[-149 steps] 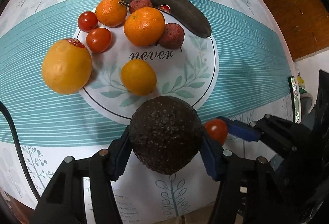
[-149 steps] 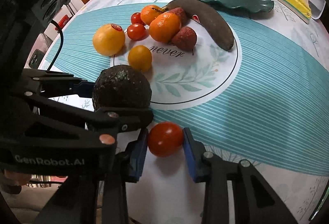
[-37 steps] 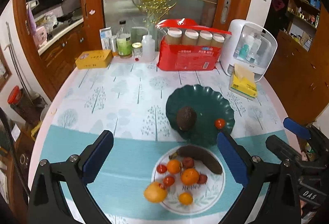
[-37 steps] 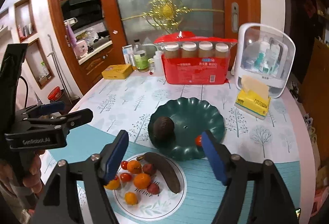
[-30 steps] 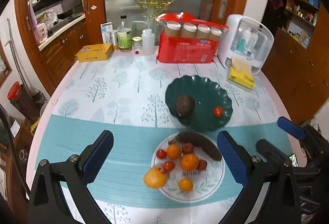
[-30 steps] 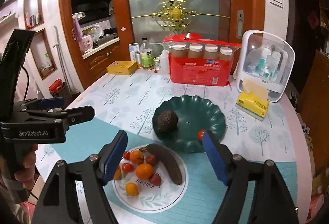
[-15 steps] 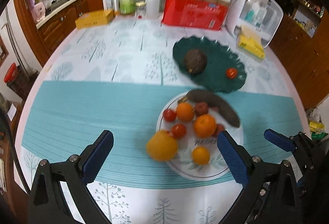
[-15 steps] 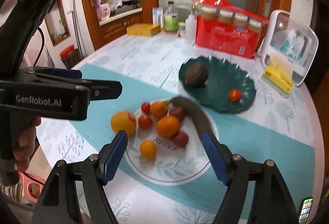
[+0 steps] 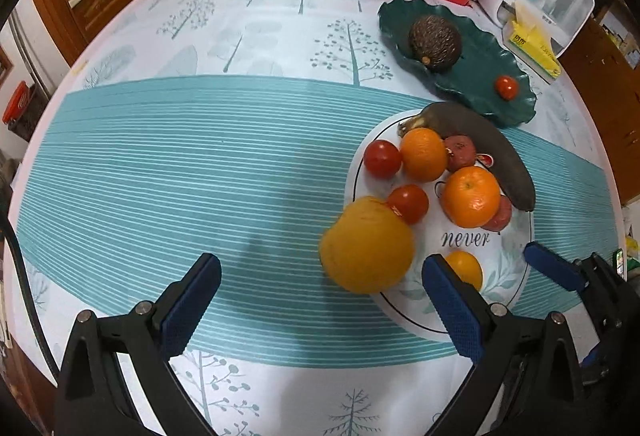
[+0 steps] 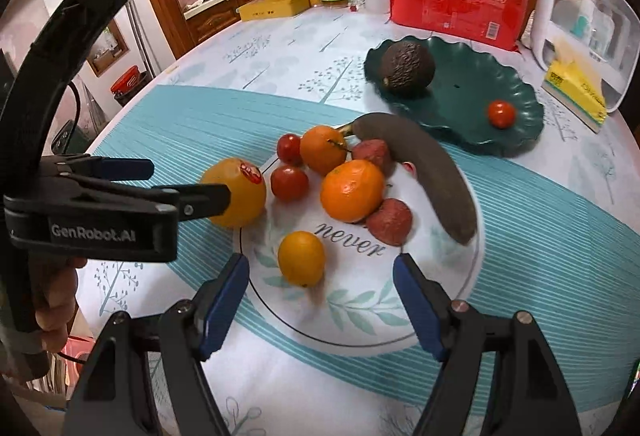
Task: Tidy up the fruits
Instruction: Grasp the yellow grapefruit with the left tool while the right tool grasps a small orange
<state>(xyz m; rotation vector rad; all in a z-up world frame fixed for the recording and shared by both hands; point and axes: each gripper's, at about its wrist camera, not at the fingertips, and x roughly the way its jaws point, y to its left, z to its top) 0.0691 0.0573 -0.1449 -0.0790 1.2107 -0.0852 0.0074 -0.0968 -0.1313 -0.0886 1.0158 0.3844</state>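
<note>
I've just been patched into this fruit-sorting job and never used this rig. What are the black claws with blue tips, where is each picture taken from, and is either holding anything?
They are two hand-held grippers, each with a camera looking along its fingers. The left gripper is open and empty, near the big yellow citrus. The right gripper is empty too, its jaws closing slightly, with the small yellow fruit just ahead. Oranges, tomatoes and a dark banana lie on the white plate. The green plate holds an avocado and one tomato.

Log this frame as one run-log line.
stage: reaching for next fruit | left tongs: open, empty | right tongs: closing, empty | scalloped dark green plate: brown avocado, small red tomato
</note>
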